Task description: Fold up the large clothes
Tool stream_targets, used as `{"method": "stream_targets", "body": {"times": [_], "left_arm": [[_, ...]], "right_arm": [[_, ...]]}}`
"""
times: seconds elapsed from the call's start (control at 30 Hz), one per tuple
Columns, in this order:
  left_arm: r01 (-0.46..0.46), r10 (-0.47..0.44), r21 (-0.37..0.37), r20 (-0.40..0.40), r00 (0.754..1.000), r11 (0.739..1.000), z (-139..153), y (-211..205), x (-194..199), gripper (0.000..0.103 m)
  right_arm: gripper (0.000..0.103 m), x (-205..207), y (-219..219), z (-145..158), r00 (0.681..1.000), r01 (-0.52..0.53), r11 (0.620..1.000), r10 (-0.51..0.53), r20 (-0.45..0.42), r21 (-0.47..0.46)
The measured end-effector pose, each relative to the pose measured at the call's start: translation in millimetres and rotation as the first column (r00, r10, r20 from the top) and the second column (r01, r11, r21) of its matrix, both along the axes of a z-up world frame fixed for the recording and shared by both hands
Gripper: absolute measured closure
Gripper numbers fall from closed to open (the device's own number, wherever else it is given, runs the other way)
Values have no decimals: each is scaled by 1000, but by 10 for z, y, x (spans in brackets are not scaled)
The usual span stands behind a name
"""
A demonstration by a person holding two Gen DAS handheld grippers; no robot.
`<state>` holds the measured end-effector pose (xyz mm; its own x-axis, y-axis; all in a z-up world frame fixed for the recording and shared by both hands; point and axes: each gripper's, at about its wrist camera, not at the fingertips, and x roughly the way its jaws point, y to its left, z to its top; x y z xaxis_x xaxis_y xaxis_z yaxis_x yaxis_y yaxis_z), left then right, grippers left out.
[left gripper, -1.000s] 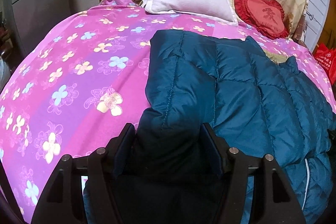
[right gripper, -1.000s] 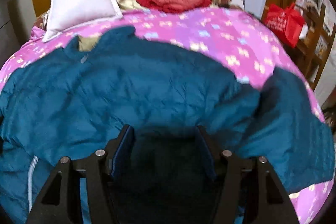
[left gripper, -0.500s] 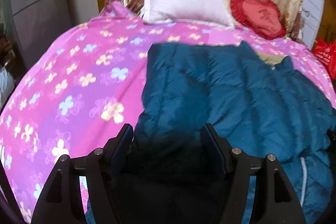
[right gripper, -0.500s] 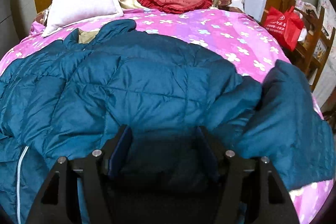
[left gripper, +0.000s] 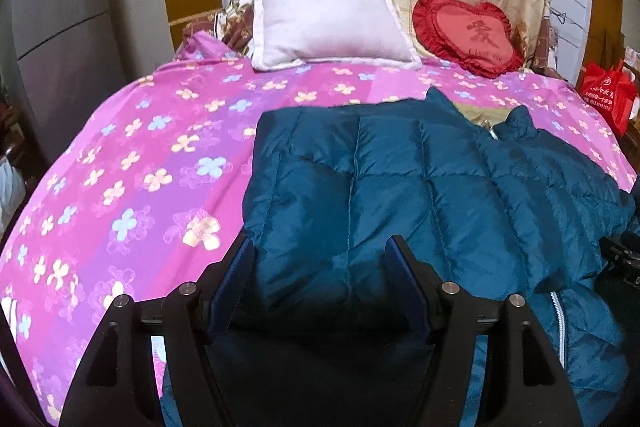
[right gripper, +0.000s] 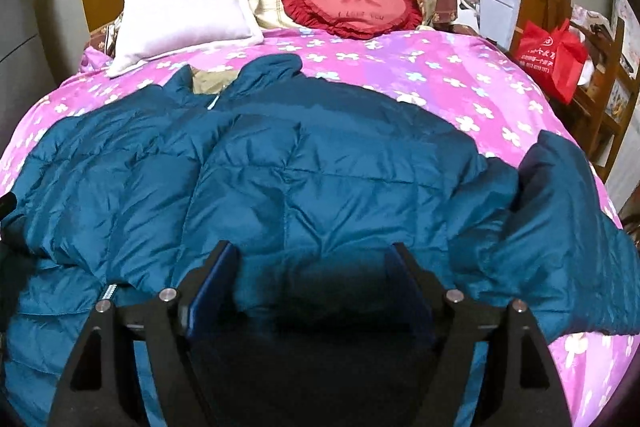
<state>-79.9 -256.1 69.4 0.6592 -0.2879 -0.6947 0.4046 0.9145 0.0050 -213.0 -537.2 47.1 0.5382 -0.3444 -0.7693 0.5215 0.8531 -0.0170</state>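
A teal quilted puffer jacket (left gripper: 420, 187) lies spread on the pink flowered bedspread (left gripper: 132, 167), collar toward the pillows. My left gripper (left gripper: 320, 267) is over its left hem area; the jaws stand wide apart with jacket fabric bulging between them. In the right wrist view the same jacket (right gripper: 300, 179) fills the middle, one sleeve (right gripper: 560, 227) draped to the right. My right gripper (right gripper: 312, 263) is likewise wide apart with the lower jacket fabric between the fingers. The hem under both grippers is hidden.
A white pillow (left gripper: 328, 19) and a red heart cushion (left gripper: 468, 31) lean on a floral blanket at the head of the bed. A red bag (right gripper: 552, 55) hangs by a wooden rack at the right. A grey cabinet (left gripper: 60, 27) stands left.
Both grippers have pulled back and risen a little from the jacket. More of the pillows and headboard shows. The jacket lies much as before.
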Motion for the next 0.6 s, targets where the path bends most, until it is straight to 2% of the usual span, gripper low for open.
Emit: {"method": "stream_targets", "body": {"times": [0.2, 0.33, 0.6], "left_arm": [[-11, 11, 23, -11, 1000, 1000, -68, -11, 20, 56], [-3, 3, 14, 3, 1000, 1000, -13, -6, -42, 56], [26, -26, -9, 37, 999, 1000, 170, -12, -257, 56]], "right_arm": [[15, 28, -45, -170, 1000, 25, 999, -24, -20, 22], [15, 27, -34, -190, 999, 28, 999, -28, -23, 15], [14, -235, 96, 73, 1000, 11, 1000, -12, 26, 26]]}}
